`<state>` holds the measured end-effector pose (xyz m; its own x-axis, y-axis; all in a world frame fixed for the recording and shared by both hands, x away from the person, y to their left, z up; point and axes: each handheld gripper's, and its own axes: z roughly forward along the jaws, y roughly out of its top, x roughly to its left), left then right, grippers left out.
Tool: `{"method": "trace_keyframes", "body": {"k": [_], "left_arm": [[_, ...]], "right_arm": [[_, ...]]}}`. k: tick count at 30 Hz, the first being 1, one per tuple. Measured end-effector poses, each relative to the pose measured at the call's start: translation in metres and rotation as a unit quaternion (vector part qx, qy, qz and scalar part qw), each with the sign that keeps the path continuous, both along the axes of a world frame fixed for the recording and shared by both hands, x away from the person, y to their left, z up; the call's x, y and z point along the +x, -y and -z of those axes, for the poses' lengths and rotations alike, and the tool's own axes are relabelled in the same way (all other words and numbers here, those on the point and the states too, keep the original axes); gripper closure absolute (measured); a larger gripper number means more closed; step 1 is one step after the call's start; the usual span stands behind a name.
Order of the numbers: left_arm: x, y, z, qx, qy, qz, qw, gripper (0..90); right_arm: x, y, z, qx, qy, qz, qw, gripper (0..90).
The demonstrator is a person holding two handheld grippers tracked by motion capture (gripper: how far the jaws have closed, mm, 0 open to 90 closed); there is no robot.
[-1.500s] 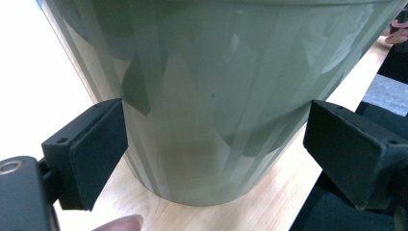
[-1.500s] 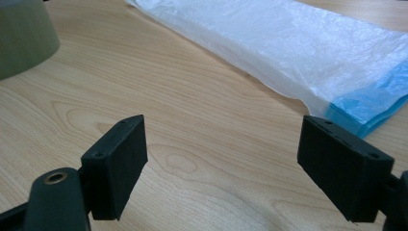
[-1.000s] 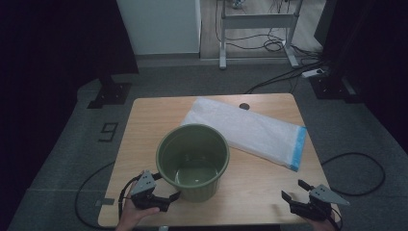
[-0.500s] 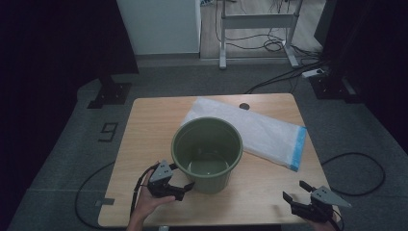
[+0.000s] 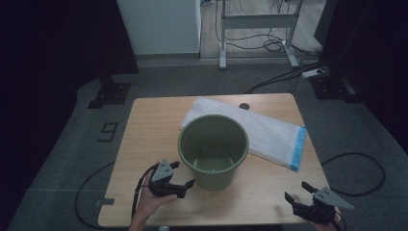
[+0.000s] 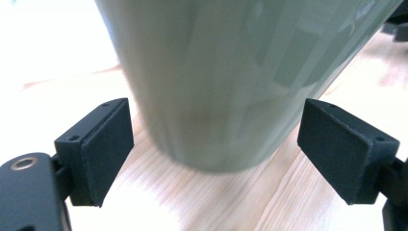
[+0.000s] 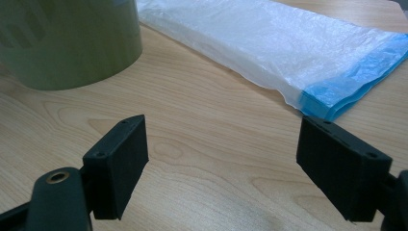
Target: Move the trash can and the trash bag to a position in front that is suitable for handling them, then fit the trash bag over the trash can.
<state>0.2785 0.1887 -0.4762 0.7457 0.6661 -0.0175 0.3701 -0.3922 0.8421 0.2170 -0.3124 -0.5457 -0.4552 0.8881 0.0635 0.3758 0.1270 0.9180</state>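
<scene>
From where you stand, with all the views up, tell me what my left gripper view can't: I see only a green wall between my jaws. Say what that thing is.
Observer: It is a green bucket, upright on the table, open at the top and with nothing in it.
Operator: Now give me the right gripper.
Observer: The right gripper is open near the table's front right corner, apart from the bucket, holding nothing.
Operator: Report what lies behind the bucket.
Observer: A flat white plastic bag with a blue edge lies there, running toward the table's right side; the bucket hides part of it in the high view.
</scene>
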Motion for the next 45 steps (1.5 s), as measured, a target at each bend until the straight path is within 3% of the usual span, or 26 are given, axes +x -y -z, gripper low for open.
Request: {"method": "trace_keyframes", "body": {"k": [5,7,20,22,25,27,29,31,33,35,39,45], "left_arm": [[-0.02,-0.027,0.012,0.02,-0.008,-0.034,0.9992,12.8],[-0.025,-0.035,0.016,0.017,-0.01,-0.045,0.9988,13.0],[-0.039,-0.04,0.023,0.012,-0.012,-0.058,0.9982,13.7],[-0.039,-0.042,0.025,0.025,-0.012,-0.062,0.9977,13.7],[-0.039,-0.051,0.027,0.016,-0.023,-0.067,0.9973,13.9],[-0.039,-0.053,0.028,0.014,-0.026,-0.069,0.9972,13.9],[-0.037,-0.06,0.03,0.005,-0.034,-0.076,0.9965,14.2],[-0.037,-0.064,0.033,-0.002,-0.04,-0.084,0.9956,14.3],[-0.036,-0.068,0.036,-0.008,-0.05,-0.091,0.9946,14.6],[-0.034,-0.071,0.041,-0.007,-0.057,-0.093,0.994,14.6],[-0.033,-0.078,0.046,-0.003,-0.065,-0.1,0.9929,14.6],[-0.032,-0.083,0.049,-0.007,-0.065,-0.104,0.9924,14.9]], "right_arm": [[0.002,-0.001,0.001,0.005,-0.009,0.01,0.9999,17.8],[0.002,-0.002,0.001,0.005,-0.007,0.012,0.9999,17.8],[0.005,-0.008,-0.001,-0.01,-0.008,0.013,0.9998,17.8],[0.007,-0.011,-0.005,-0.015,-0.004,0.012,0.9998,17.8],[0.018,-0.026,-0.016,-0.034,0.015,0.008,0.9993,19.6],[0.021,-0.028,-0.018,-0.035,0.016,0.01,0.9992,20.2],[0.04,-0.037,-0.024,-0.037,0.011,0.013,0.9992,22.6],[0.045,-0.039,-0.025,-0.037,0.007,0.014,0.9992,22.9],[0.072,-0.05,-0.03,-0.045,-0.01,0.009,0.9989,23.2],[0.078,-0.053,-0.031,-0.048,-0.014,0.008,0.9987,23.1],[0.119,-0.074,-0.033,-0.057,-0.051,0.0,0.9971,21.2],[0.147,-0.091,-0.029,-0.069,-0.066,-0.016,0.9953,21.1]]}}
